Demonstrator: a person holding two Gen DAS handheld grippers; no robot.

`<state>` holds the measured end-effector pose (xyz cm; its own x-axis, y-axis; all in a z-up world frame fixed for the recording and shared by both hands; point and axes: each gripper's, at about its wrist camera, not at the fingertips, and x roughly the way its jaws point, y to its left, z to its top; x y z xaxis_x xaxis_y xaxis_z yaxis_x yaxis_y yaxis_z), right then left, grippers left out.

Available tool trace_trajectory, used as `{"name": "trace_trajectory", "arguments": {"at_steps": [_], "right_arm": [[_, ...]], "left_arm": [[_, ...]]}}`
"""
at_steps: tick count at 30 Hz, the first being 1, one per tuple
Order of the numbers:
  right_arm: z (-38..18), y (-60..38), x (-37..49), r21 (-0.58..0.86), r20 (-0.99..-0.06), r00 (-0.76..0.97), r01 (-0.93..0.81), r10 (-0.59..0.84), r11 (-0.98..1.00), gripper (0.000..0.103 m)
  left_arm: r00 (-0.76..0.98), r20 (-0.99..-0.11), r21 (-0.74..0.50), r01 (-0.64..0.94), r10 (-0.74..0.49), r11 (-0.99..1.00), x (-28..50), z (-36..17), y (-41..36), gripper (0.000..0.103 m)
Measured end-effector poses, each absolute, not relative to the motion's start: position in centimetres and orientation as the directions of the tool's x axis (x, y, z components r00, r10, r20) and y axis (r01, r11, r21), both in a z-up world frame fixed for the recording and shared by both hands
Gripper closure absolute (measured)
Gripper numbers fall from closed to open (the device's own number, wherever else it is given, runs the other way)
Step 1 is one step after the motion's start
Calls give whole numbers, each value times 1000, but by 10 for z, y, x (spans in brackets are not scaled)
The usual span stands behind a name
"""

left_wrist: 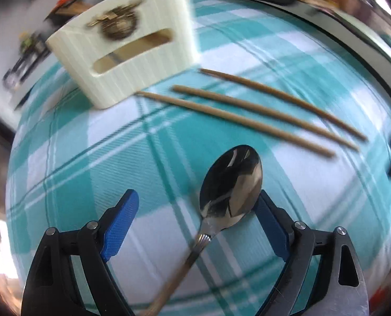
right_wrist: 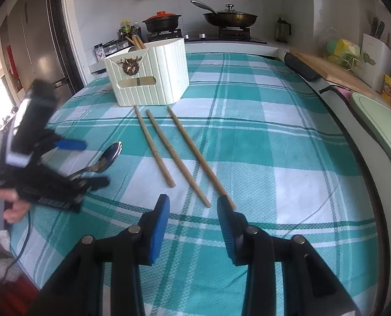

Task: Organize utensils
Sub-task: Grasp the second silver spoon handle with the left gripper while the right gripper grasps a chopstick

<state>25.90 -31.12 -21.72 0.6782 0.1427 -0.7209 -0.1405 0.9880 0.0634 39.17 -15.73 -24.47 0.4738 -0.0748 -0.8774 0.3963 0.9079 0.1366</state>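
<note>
**Spoon between open jaws, chopsticks waiting on the cloth**

The left gripper (left_wrist: 195, 210) stands wide open over the teal-and-white plaid tablecloth (left_wrist: 90, 144), its blue pads well apart. The polished steel spoon with a wooden handle (left_wrist: 229, 184) lies between them, bowl forward, its edge touching or just beside the right-hand pad; nothing is clamped. From the right wrist view the spoon (right_wrist: 108, 158) seems to rest on the cloth under that gripper, though blur makes contact hard to judge.

The spoon is stiff and probably light, but its mirror-smooth bowl is curved and slippery, so a pinch there would likely skid. The narrow neck or the matte wooden handle looks the safer place to close on.

The right gripper (right_wrist: 193, 210) is also open and empty, hovering near the ends of three thin wooden chopsticks (right_wrist: 174, 152) lying side by side. They are rigid, light and prone to roll; gripping one across its thicker end should hold best.

The cream ribbed plastic utensil caddy (right_wrist: 153, 79) stands just beyond their far tips.
</note>
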Motion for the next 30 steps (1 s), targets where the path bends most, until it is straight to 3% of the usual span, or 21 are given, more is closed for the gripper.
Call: {"name": "trace_trajectory", "arguments": {"at_steps": [3,10,15,18,19,26,30], "right_arm": [[-215,-312,255,65,-719,679,-144,147,987,65],[-211,-324,281,-14,-716,690,-161,103,987,65],[-230,-321,331,38,-797,574,-263,188,964,65],[-244,-312,349,6,-832,529,-289,165,957,79],[-248,-310,352,-1,-845,510,-300,159,954,92],[-246,-327,326,-20,-849,525,-141,58,990,97],[-247,-345,291,-37,-848,529,-51,-4,998,97]], "left_arm": [[484,-874,123,276,-27,953,409,-245,-130,20],[467,-883,67,229,-49,971,407,-246,-84,21],[465,-883,42,218,-66,975,381,-248,-76,19],[471,-881,63,217,-48,974,369,-249,-74,18],[478,-878,70,208,-39,976,368,-249,-73,18],[494,-869,75,50,41,996,367,-250,-38,18],[488,-872,67,35,41,997,363,-250,-20,18]]}}
